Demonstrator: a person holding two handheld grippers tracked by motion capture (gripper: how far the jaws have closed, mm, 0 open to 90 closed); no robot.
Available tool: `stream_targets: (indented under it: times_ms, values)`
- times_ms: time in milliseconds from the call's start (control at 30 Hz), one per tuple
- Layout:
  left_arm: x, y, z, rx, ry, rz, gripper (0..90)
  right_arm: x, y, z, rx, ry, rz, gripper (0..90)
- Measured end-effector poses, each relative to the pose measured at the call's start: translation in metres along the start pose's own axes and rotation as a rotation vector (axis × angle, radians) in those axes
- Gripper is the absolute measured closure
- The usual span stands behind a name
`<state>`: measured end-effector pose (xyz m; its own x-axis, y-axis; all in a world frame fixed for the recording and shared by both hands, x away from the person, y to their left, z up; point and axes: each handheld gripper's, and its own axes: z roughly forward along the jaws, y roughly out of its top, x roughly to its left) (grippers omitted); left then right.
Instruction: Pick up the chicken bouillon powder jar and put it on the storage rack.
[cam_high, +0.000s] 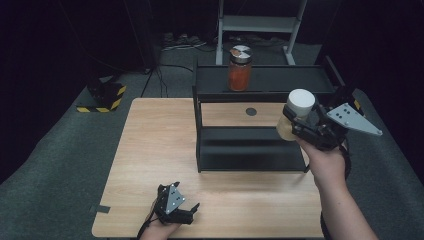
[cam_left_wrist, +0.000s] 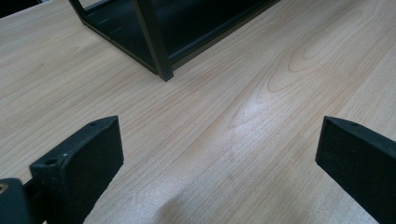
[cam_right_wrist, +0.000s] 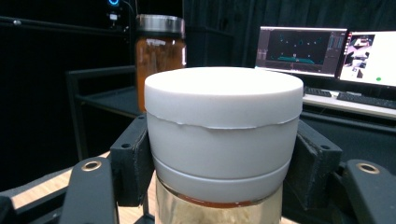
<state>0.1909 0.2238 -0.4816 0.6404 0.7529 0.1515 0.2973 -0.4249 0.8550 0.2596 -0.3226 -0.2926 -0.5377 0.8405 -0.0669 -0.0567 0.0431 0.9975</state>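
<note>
The right gripper (cam_high: 295, 122) is up in the air over the right edge of the worktop (cam_high: 150, 150), beside the right end of the black shelf rack (cam_high: 250, 145), and its jaws are clamped on a white-lidded jar (cam_high: 296, 112). In the right gripper view the jar (cam_right_wrist: 223, 140) sits upright between the two black pads, which press on the sides of the white lid, one on each side; below the lid a band of pale contents shows through the glass. The jar is clear of the worktop and of the rack, held roughly level with the rack's top shelf.

On that top shelf, toward the far edge of the worktop, stands a second jar (cam_high: 240, 67) with orange-red contents and a metal lid, upright and well apart from the held one. The right gripper view shows it (cam_right_wrist: 160, 51) behind the white lid.

The left gripper (cam_high: 187, 210) rests near the worktop's near edge, left of the middle. Its jaws stand wide apart with bare wood between them (cam_left_wrist: 219, 154), grasping nothing; a corner post of the rack (cam_left_wrist: 156, 46) stands ahead of them.
</note>
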Motion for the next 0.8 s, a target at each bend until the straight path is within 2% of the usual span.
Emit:
stream_targets:
  times_ms: [567,800]
  values:
    - [0.002,-0.001,0.000,-0.005,-0.006,-0.009,1.0,0.005,0.035,0.017,-0.036,-0.022,-0.040,33.4]
    - [0.003,-0.002,-0.001,-0.008,-0.007,-0.019,1.0,0.004,0.050,0.027,-0.052,-0.042,-0.028,33.4]
